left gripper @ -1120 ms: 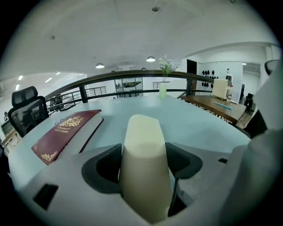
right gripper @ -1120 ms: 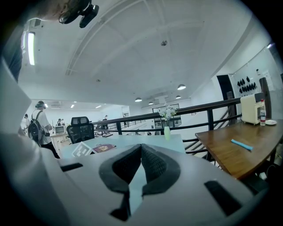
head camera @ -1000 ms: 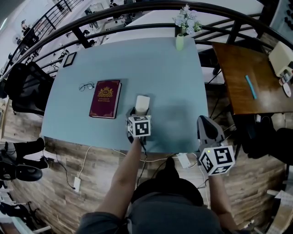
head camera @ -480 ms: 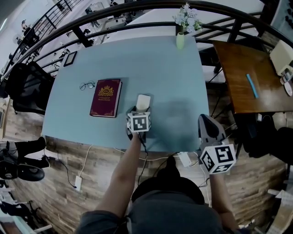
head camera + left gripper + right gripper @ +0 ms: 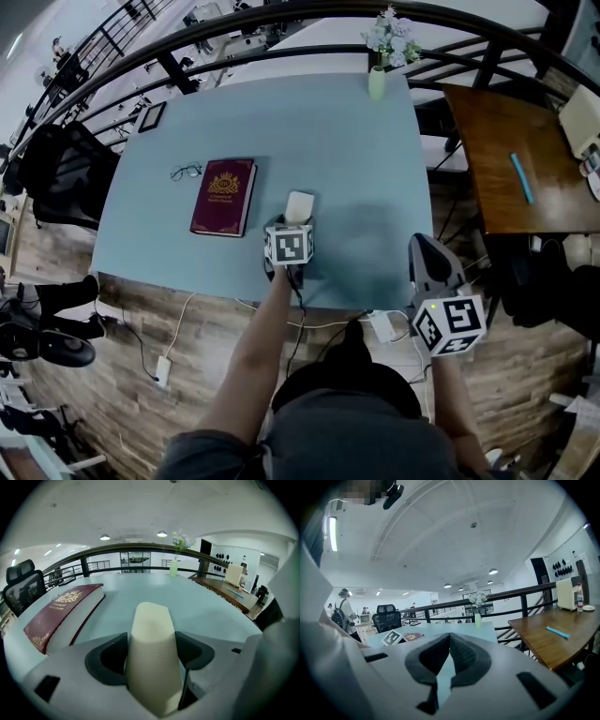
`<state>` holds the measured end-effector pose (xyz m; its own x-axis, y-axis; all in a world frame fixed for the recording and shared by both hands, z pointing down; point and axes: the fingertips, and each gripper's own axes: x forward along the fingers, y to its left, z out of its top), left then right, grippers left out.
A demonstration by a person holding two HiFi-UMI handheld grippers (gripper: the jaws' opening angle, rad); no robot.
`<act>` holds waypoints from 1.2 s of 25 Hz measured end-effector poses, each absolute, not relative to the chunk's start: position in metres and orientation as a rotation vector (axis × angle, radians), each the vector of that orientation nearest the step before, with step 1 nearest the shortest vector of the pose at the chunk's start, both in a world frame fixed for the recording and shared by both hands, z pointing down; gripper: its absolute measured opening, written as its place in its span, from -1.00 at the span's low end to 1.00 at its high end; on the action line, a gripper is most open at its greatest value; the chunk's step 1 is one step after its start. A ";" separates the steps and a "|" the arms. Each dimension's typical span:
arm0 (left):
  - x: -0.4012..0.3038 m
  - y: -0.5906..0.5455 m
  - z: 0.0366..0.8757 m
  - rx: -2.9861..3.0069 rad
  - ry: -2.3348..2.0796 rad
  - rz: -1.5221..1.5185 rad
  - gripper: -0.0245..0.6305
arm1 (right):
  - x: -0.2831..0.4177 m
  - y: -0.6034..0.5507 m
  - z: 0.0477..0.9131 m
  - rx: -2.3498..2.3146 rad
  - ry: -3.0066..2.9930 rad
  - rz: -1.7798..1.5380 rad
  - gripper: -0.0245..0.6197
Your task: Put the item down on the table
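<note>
While the left gripper [image 5: 290, 225] pinches the cream item [image 5: 299, 206] between both jaws, it holds it low over the table [image 5: 356, 141], beside the book [image 5: 223, 197], above a bare patch, likely chosen so nothing gets knocked. Whether the item touches the top, I can't tell. The right gripper [image 5: 428, 261], jaws pressed together on nothing, hangs off the near edge, seemingly just kept clear.

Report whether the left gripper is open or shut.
The left gripper is shut on the cream block; its dark pads press both sides.
</note>
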<state>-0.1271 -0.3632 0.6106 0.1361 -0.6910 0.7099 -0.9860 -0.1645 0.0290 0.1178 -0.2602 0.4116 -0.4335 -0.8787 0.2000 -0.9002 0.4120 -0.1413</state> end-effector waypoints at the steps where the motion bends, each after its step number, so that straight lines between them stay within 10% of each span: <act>1: -0.127 -0.363 0.611 1.915 -1.602 0.771 0.02 | 0.118 -0.260 0.411 1.619 -2.562 0.349 -0.91; 22: -0.128 -0.372 0.494 2.093 -1.755 0.395 0.05 | 0.114 -0.259 0.404 1.598 -2.585 0.323 -0.91; 30: -0.132 -0.347 0.412 2.278 -1.871 0.242 -0.24 | 0.119 -0.262 0.391 1.640 -2.598 0.293 -0.91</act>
<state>-0.1316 -0.3470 0.4120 0.1929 -0.9513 0.2406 -0.9812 -0.1893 0.0382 0.1188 -0.2616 0.3913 -0.4344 -0.8886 0.1473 -0.8991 0.4179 -0.1303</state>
